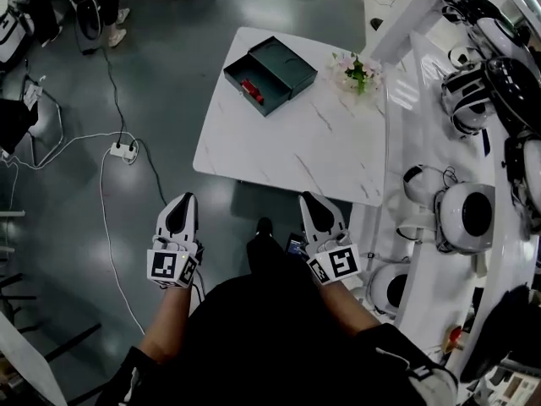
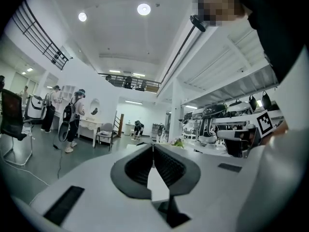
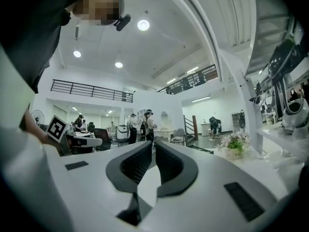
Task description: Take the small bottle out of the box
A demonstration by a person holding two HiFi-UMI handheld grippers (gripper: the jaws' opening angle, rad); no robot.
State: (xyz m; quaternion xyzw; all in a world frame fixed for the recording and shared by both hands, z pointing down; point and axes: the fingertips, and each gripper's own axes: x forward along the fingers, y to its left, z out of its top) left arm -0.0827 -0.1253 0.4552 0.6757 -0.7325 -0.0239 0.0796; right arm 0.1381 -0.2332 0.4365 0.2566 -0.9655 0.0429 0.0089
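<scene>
An open dark green box (image 1: 270,74) sits on the far left part of the white marble table (image 1: 287,155). Inside its tray lies a small red bottle (image 1: 251,90). Both grippers are held low near the person's body, well short of the table's near edge. The left gripper (image 1: 180,200) points toward the table with its jaws together and nothing between them; its own view shows the left gripper (image 2: 153,146) the same way. The right gripper (image 1: 309,198) is likewise shut and empty, as the right gripper (image 3: 154,144) also appears in its own view.
A small pot of flowers (image 1: 357,72) stands on the table's far right corner. A white bench with round white helmet-like devices (image 1: 465,214) runs along the right. A power strip (image 1: 123,150) and cables lie on the dark floor at left. People stand far back in the hall.
</scene>
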